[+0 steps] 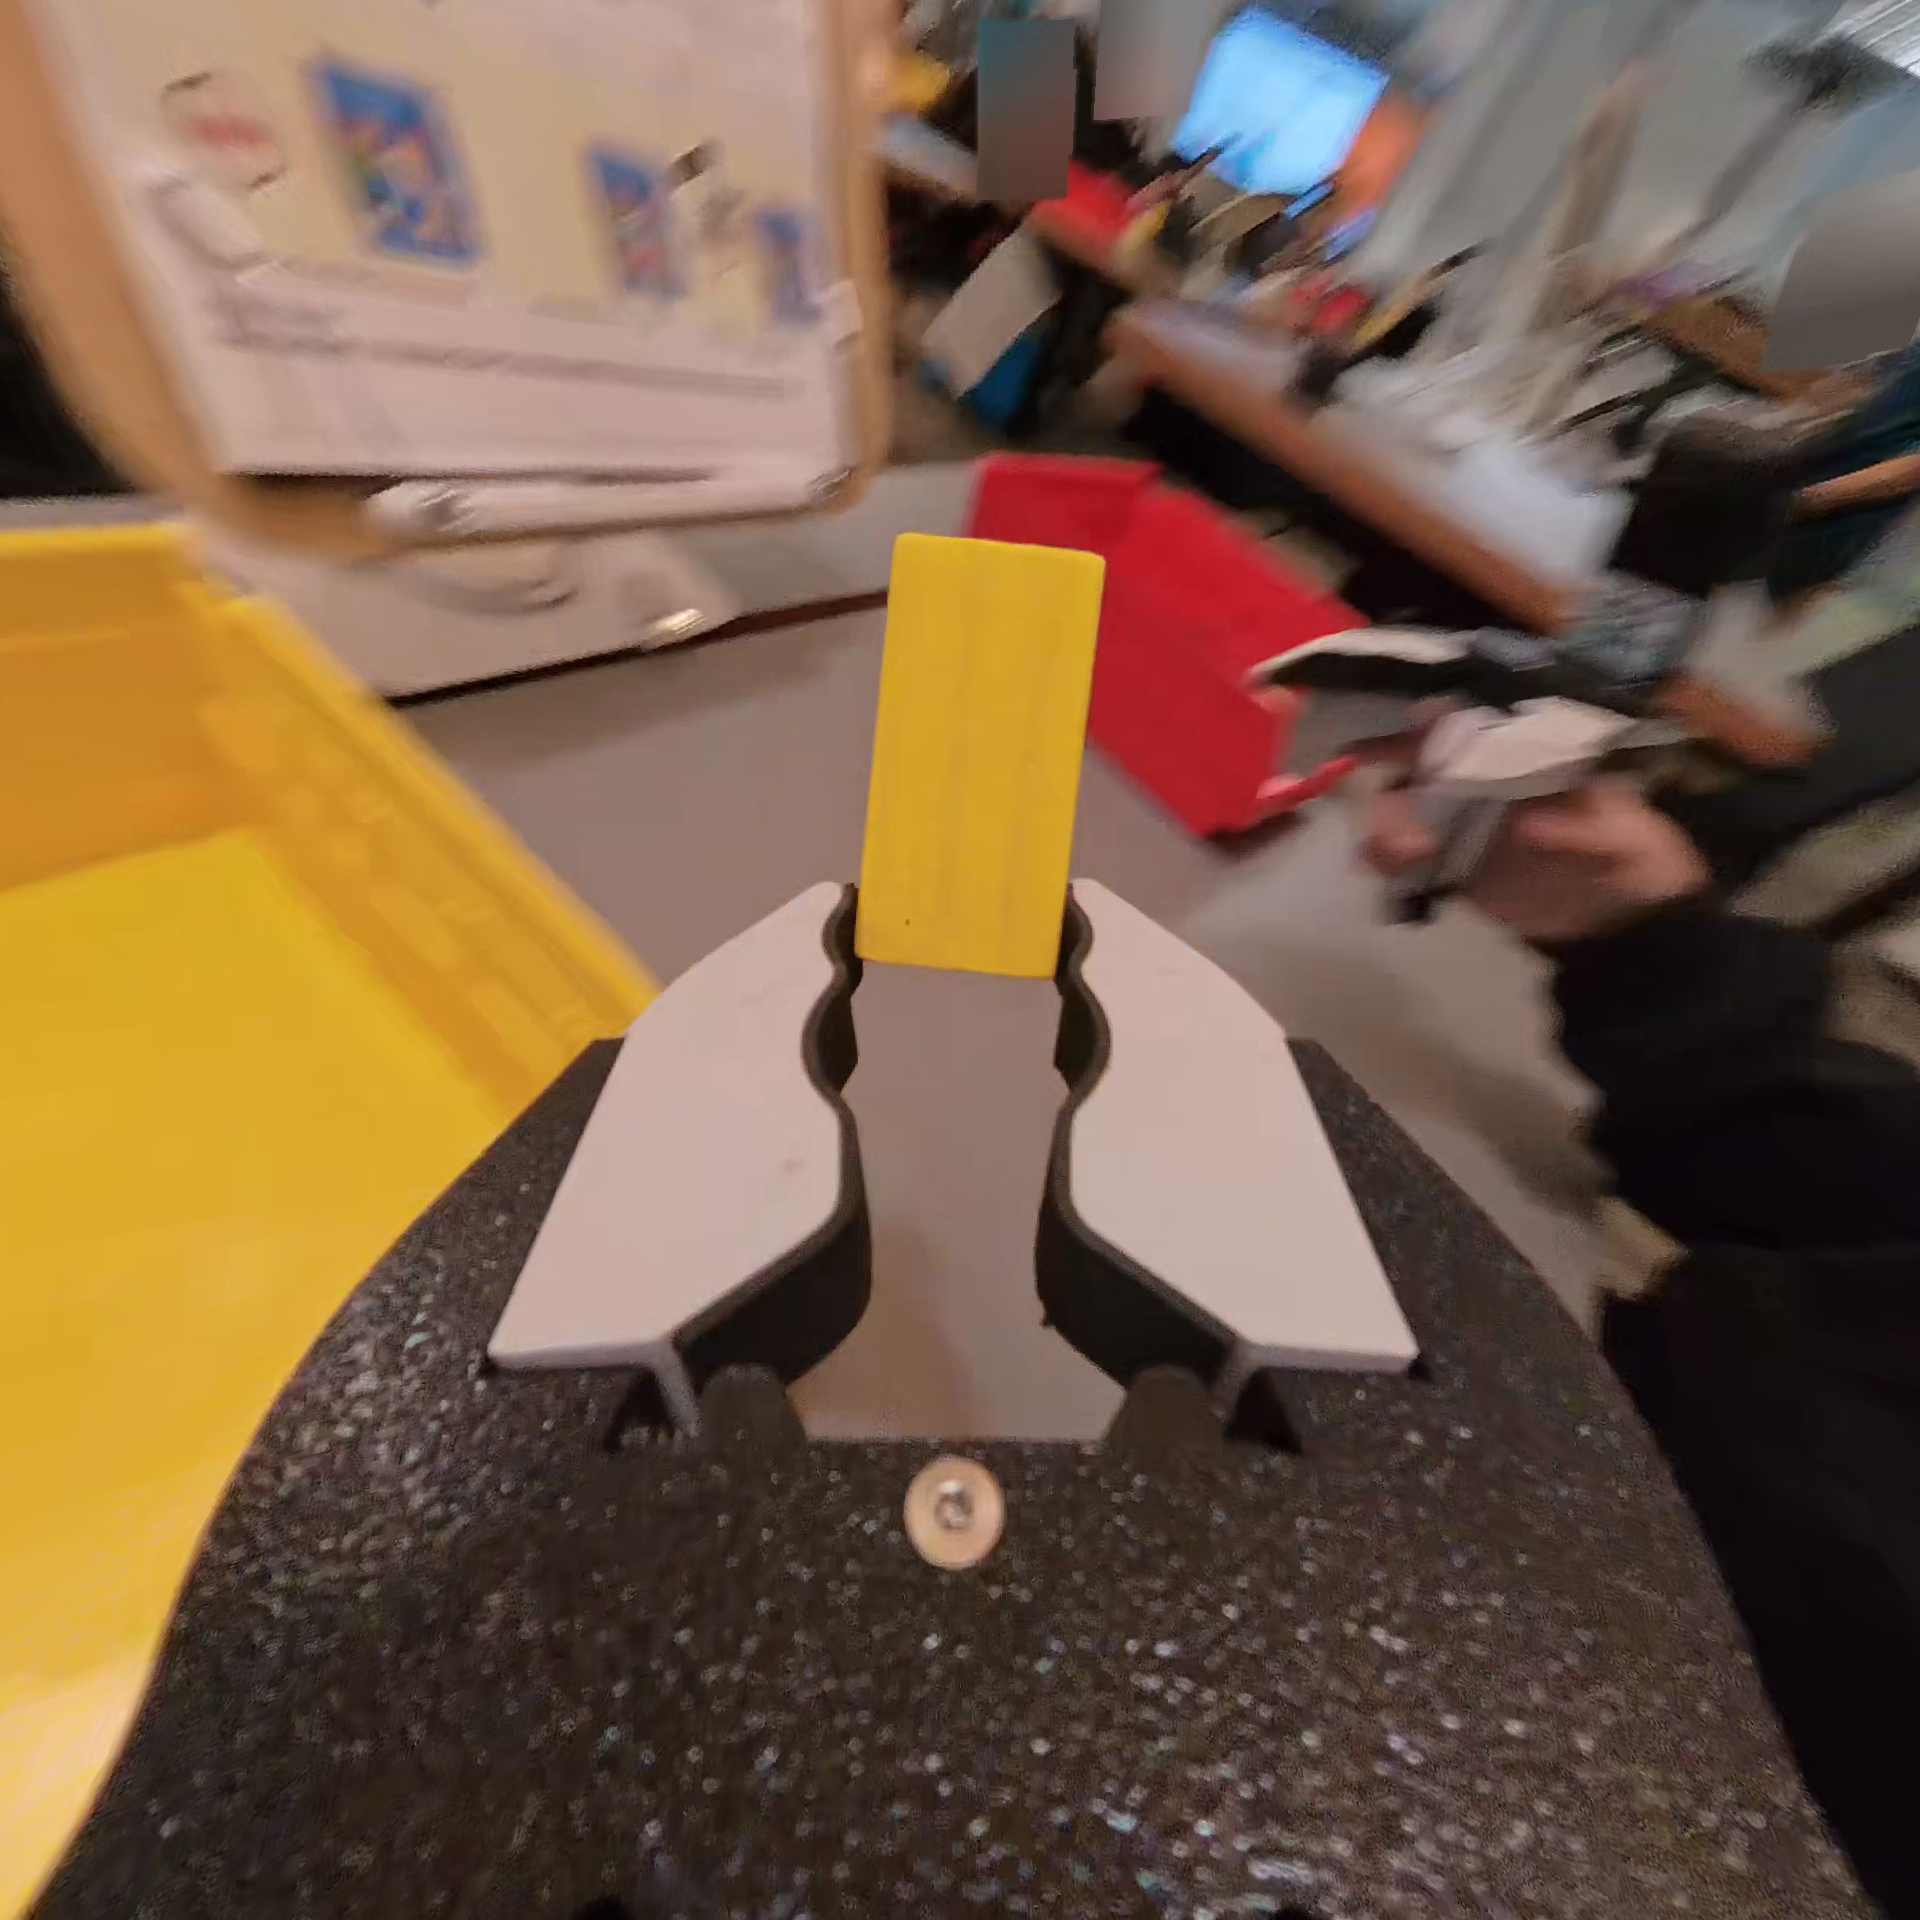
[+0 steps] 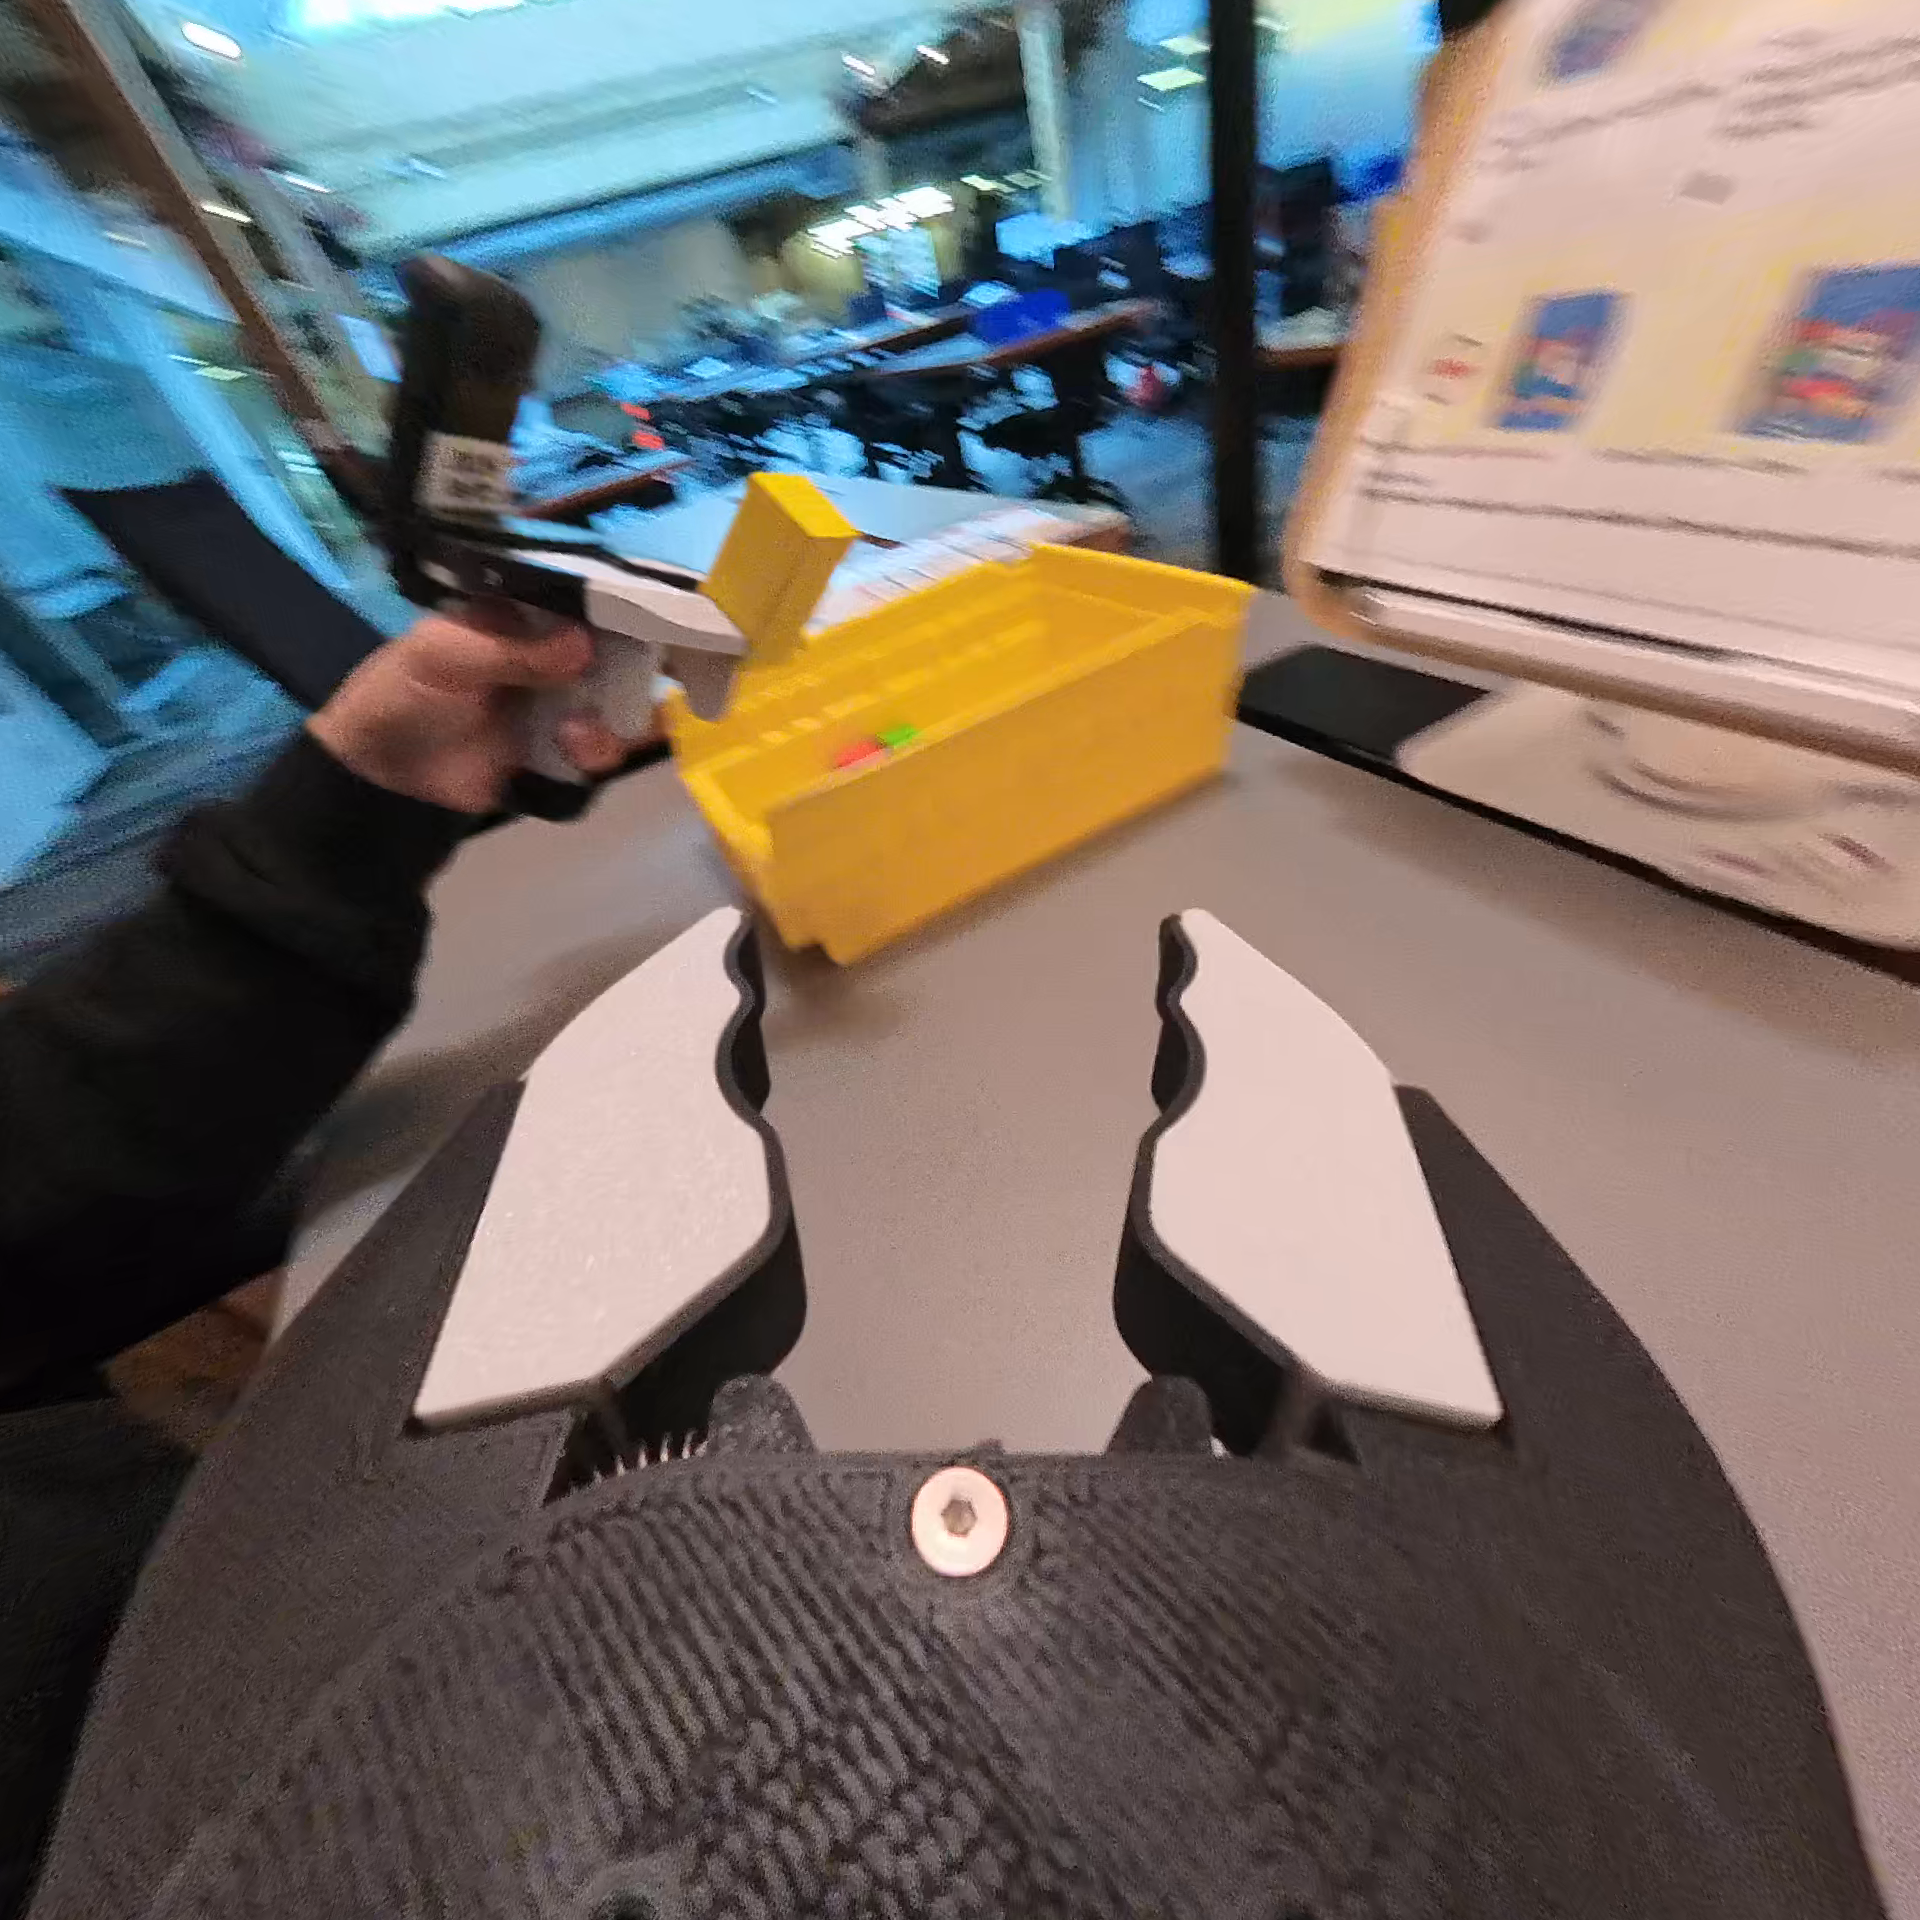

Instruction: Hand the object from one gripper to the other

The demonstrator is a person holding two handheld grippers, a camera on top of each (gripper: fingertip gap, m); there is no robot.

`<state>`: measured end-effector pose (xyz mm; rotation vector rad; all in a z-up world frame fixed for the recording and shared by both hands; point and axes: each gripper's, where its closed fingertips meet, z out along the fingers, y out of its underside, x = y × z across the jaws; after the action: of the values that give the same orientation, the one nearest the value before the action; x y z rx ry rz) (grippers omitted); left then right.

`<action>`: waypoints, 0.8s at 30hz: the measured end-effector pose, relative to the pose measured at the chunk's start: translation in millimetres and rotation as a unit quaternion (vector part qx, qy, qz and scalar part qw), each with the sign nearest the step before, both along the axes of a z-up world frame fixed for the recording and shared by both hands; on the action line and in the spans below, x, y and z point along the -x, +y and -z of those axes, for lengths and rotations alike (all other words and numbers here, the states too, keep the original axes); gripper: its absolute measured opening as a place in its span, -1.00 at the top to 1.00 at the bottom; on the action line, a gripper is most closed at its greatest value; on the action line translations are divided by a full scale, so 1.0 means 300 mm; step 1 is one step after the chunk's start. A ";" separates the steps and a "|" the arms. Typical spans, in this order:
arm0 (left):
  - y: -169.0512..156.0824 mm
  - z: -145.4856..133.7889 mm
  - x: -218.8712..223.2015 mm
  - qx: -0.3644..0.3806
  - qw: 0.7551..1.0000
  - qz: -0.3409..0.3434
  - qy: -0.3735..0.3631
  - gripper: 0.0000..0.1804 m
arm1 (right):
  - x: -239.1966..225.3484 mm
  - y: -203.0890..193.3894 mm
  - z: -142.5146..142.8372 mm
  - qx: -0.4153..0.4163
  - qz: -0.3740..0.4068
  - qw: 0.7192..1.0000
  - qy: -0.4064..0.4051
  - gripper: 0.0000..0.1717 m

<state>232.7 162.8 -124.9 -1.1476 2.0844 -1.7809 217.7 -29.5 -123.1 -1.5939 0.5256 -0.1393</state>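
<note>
Yellow bin (image 2: 997, 769) and red bin (image 1: 1174, 644) on grey table (image 2: 1351, 1039), beside printed cardboard box (image 1: 499, 260).

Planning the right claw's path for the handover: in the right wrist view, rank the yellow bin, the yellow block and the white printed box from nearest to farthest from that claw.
1. Yellow bin, on the table just ahead.
2. Yellow block, up left, clamped in the left claw.
3. White printed box, far right; too close to the block to rank firmly.

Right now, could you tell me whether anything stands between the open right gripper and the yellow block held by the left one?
Nothing visible does. The yellow block sticks out of the left gripper, and only open air separates it from the empty right gripper; the yellow bin sits lower, on the table.
</note>
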 end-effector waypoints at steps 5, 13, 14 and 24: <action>-0.196 -0.068 0.152 0.122 0.982 0.133 -0.062 0.62 | 0.071 0.207 -0.124 -0.087 -0.100 0.991 -0.018 0.15; -0.347 -0.015 0.220 0.169 0.961 0.216 -0.037 0.62 | 0.142 0.325 -0.159 -0.093 -0.165 0.981 -0.038 0.37; -0.358 -0.015 0.226 0.168 0.959 0.224 -0.036 0.62 | 0.139 0.323 -0.146 -0.087 -0.162 0.982 -0.034 0.44; -0.384 -0.005 0.179 0.147 0.972 0.171 -0.067 0.57 | 0.074 0.218 -0.124 -0.096 -0.093 0.991 -0.021 0.59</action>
<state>178.9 47.7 -123.5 -0.7269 2.0857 -2.3160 195.5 35.9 -86.0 -1.4395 0.3442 0.0181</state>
